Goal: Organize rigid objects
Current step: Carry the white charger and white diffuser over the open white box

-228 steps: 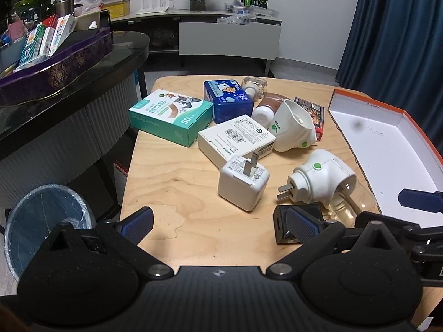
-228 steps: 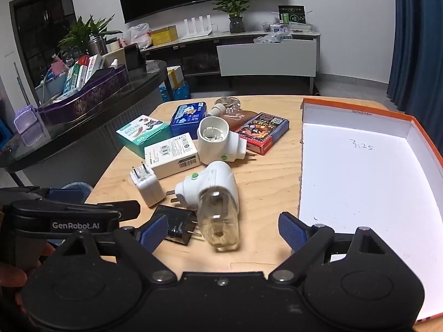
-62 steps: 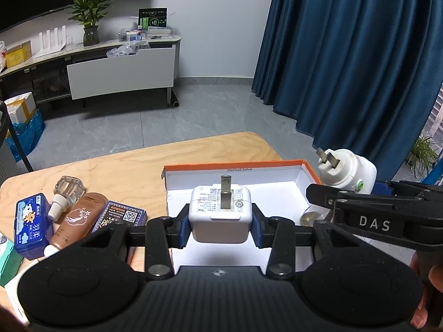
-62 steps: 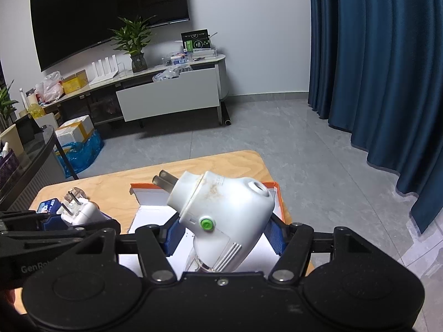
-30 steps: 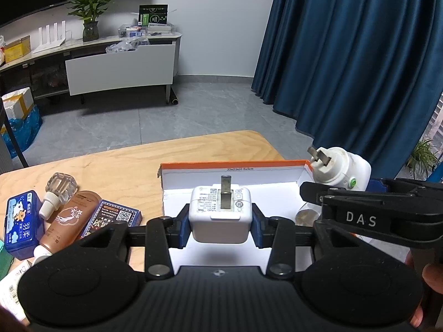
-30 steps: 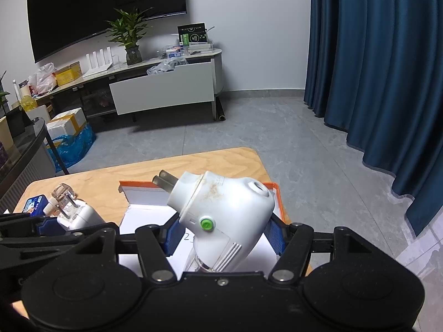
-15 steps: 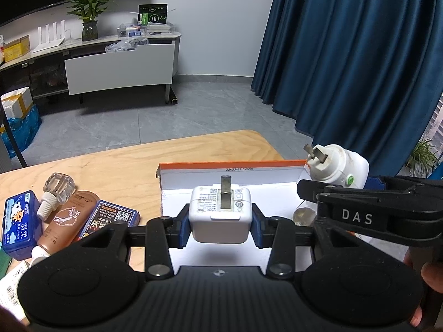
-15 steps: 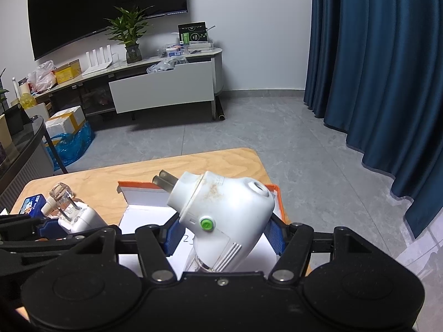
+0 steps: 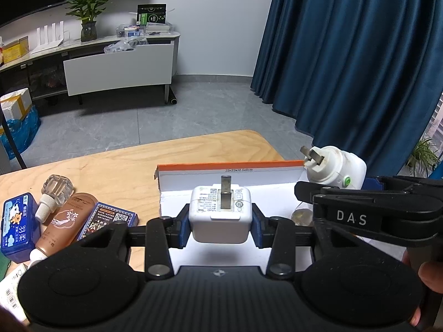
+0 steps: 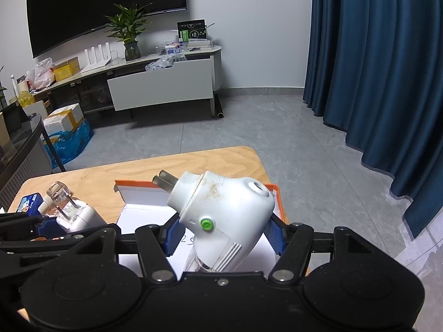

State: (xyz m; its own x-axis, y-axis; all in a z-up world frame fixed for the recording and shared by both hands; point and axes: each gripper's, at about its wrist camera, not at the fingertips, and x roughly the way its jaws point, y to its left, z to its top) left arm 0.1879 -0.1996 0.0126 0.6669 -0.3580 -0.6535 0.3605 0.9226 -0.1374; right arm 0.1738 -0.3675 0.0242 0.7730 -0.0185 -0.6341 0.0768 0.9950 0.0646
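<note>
My left gripper (image 9: pixel 220 228) is shut on a white square charger (image 9: pixel 220 217) with its prongs up, held above the white inside of an orange-rimmed box (image 9: pixel 249 173). My right gripper (image 10: pixel 221 232) is shut on a white plug-in diffuser (image 10: pixel 224 218) with a green button and a clear bottle under it, also over the box (image 10: pixel 138 193). In the left wrist view the diffuser (image 9: pixel 335 170) and the right gripper sit at the right, near the box's far right corner. In the right wrist view the charger (image 10: pixel 80 217) shows at the lower left.
Left of the box on the wooden table (image 9: pixel 110 166) lie a dark printed box (image 9: pixel 110 220), a brown tube (image 9: pixel 66 221), a clear-capped bottle (image 9: pixel 54 193) and a blue tissue pack (image 9: pixel 18 227). The table's far edge lies just beyond the box. A hand (image 9: pixel 432 271) shows at the right.
Both grippers keep their grips and hardly move. In the left wrist view the diffuser and right gripper have edged slightly left.
</note>
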